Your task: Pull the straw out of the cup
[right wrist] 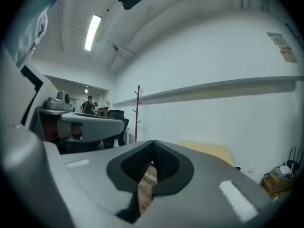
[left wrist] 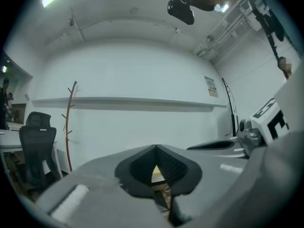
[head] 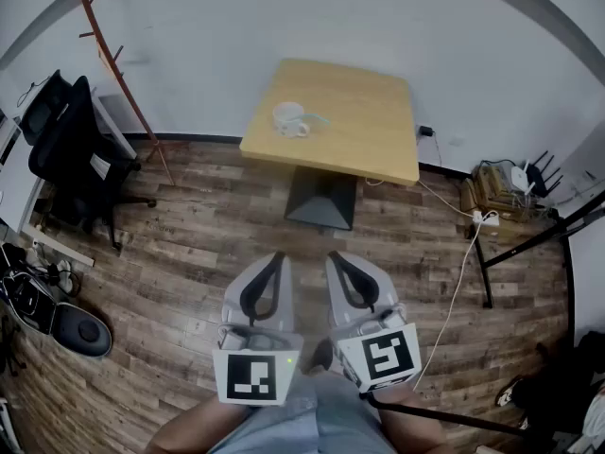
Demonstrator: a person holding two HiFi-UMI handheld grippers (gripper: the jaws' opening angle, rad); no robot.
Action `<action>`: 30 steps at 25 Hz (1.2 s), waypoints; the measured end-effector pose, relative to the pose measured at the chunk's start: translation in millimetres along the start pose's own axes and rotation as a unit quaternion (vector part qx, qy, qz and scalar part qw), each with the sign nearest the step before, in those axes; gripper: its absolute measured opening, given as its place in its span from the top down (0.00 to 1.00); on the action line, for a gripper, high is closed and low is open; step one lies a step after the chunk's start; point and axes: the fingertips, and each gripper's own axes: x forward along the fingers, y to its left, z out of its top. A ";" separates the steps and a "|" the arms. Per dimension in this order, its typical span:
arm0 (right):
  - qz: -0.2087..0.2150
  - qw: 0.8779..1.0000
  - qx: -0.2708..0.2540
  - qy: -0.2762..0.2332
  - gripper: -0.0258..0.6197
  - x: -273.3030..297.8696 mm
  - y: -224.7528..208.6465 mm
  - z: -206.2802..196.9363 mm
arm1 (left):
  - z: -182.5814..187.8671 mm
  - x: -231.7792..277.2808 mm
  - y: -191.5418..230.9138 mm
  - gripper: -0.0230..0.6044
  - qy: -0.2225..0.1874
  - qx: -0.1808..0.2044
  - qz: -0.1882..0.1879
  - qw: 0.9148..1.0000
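A white cup point(head: 289, 118) stands on the left part of a light wooden table point(head: 369, 121) by the far wall. A pale straw point(head: 316, 118) sticks out of the cup to the right. Both grippers hang close to my body, level, well short of the table over the wood floor. My left gripper point(head: 277, 256) is shut and empty, its tips meeting in its own view point(left wrist: 156, 147). My right gripper point(head: 333, 256) beside it is also shut and holds nothing point(right wrist: 153, 144). The right gripper view shows the table point(right wrist: 209, 151) ahead.
The table's dark pedestal base point(head: 321, 197) rests on the floor. A black office chair point(head: 71, 149) and a red coat rack point(head: 113, 60) stand at the left. Cables, a power strip point(head: 484, 218) and a black frame point(head: 529, 244) lie at the right. A person point(right wrist: 89, 103) stands far off.
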 end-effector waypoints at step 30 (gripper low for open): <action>0.056 0.998 0.035 0.016 0.95 40.7 -66.6 -43.7 | -38.8 70.5 -5.7 0.93 0.046 -0.021 0.060 0.997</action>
